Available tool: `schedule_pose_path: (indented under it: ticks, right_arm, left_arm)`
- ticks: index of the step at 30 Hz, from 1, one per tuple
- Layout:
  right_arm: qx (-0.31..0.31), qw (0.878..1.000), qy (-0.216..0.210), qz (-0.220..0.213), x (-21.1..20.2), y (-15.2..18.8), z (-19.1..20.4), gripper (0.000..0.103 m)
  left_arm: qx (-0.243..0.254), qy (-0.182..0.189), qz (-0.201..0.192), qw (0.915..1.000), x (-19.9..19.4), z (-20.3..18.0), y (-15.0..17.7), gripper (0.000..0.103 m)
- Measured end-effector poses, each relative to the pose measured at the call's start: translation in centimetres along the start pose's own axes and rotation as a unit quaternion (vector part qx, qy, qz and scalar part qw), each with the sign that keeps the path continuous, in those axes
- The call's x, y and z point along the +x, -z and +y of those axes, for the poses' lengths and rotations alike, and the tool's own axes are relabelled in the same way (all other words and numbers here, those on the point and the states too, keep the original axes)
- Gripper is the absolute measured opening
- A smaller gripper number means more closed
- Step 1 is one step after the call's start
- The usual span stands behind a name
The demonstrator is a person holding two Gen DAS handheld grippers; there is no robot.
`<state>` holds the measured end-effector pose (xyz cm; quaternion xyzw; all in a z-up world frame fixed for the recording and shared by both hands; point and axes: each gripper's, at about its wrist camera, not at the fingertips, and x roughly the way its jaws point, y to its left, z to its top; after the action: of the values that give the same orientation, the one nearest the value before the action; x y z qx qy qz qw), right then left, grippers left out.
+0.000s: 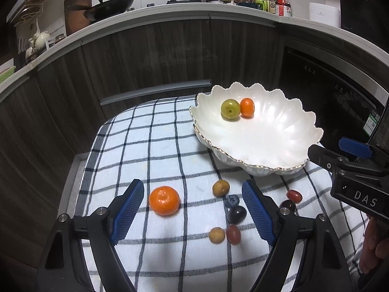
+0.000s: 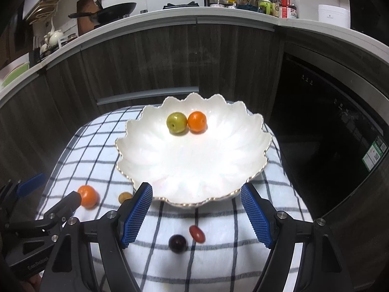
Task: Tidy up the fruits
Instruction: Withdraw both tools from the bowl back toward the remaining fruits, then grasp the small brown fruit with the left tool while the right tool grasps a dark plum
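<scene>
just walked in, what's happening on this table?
A person holds a two-finger gripper in each hand over a checked cloth, sorting fruit into a white scalloped bowl. A green fruit and a small orange already sit in the bowl. On the cloth lie a bigger orange, a blueberry, some grapes and two small tan fruits. The left gripper and right gripper are both open and empty, hovering above the loose fruit.
</scene>
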<state>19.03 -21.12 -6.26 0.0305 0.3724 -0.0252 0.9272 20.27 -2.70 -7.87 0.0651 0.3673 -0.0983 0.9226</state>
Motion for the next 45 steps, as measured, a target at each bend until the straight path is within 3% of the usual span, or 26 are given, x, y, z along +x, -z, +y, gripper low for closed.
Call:
schedule_pose_path:
  ticks: [29, 40, 45]
  right_arm:
    - [-0.027, 0.999, -0.017, 0.043, 1.9, 4.6, 1.2, 0.076]
    - [-0.027, 0.997, -0.026, 0.067, 3.4, 6.0, 1.5, 0.075]
    - [-0.026, 0.996, -0.030, 0.078, 4.0, 6.4, 1.5, 0.068]
  left_arm:
    - [0.011, 0.023, 0.029, 0.9993, 1.9, -0.4, 5.2, 0.072]
    - [0.029, 0.038, 0.053, 0.9975, 3.4, -0.8, 6.4, 0.061]
    - [0.047, 0.049, 0.059, 0.9960, 3.8, -1.2, 6.8, 0.057]
